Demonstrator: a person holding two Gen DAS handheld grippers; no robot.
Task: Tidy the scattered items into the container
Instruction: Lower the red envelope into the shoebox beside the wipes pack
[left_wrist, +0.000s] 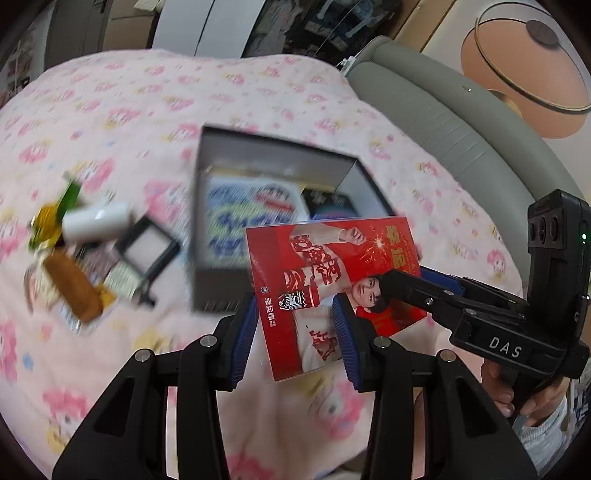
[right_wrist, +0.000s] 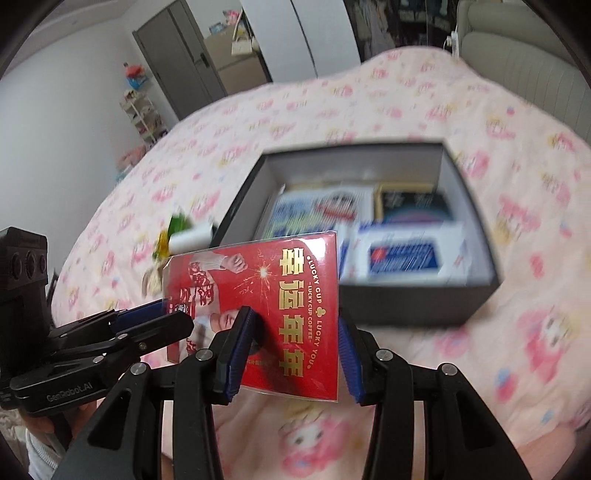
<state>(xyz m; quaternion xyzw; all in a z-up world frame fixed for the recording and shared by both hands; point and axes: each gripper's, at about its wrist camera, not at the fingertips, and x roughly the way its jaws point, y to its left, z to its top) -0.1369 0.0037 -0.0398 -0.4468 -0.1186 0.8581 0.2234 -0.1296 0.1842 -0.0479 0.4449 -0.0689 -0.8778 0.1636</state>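
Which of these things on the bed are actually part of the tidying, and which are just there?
Part of the job: red packet held by left gripper and right gripper; open box; scattered pile.

Just there: pink bedspread, grey headboard, door.

We hold a flat packet (left_wrist: 325, 291) between our two claws: the left claw (left_wrist: 295, 332) grips its near edge, and the right claw (right_wrist: 291, 347) takes the side next to it. Just beyond the packet an open box (left_wrist: 207, 221) sits on the bed (left_wrist: 110, 110), with several packets lying flat inside it. To the left of the left claw and the box, a cluster of loose items (left_wrist: 92, 251) lies on the bed. Behind the box, beyond the right claw, runs the headboard (left_wrist: 461, 136).
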